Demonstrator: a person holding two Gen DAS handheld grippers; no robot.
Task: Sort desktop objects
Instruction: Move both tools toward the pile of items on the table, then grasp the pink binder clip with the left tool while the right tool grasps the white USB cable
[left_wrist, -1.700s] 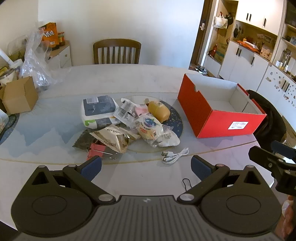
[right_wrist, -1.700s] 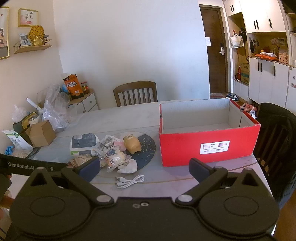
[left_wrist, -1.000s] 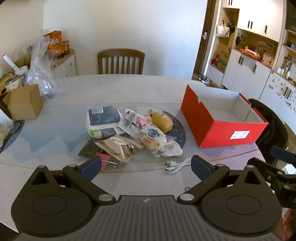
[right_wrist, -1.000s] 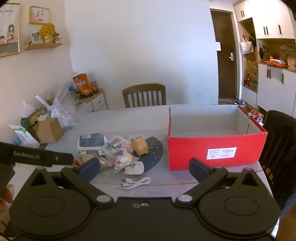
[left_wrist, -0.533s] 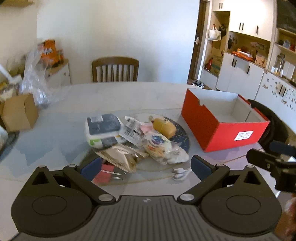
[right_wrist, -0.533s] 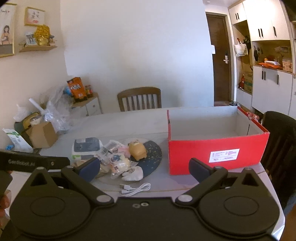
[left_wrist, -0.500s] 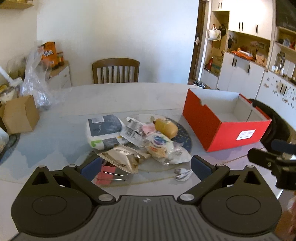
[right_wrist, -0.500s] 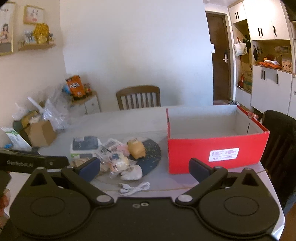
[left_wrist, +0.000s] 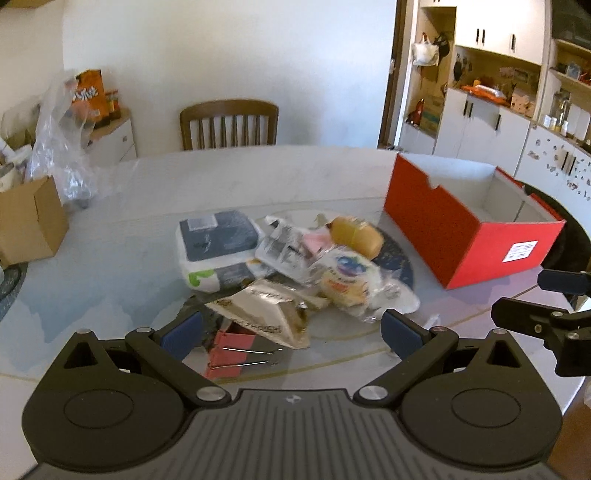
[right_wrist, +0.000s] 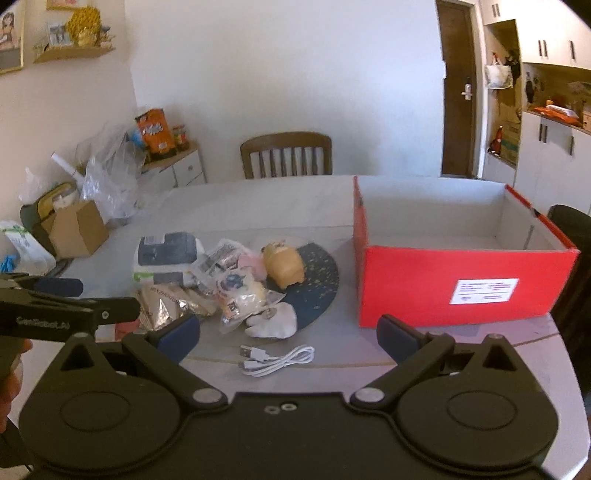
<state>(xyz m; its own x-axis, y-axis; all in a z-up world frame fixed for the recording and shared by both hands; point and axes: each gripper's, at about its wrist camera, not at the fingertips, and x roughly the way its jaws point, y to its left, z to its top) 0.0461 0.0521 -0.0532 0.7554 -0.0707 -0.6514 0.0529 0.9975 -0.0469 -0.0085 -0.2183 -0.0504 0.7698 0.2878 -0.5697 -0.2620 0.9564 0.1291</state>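
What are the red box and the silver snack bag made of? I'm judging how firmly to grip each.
The red box looks like matte cardboard: thin, straight walls, folded corners and a pale inside. The silver snack bag looks like glossy metallised foil film: crinkled, with bright glints and creases.

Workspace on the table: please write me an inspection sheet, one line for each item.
Surface: pale round table, dark mat under part of the pile.
Job's things: red box open; wipes pack, yellow toy, foil snack bag, pink binder clip piled left of it.
Clutter: cardboard box, plastic bags.
Grippers: left gripper and right gripper open, holding nothing.
Cables: white USB cable, loose.
Surroundings: wooden chair, white cabinets.
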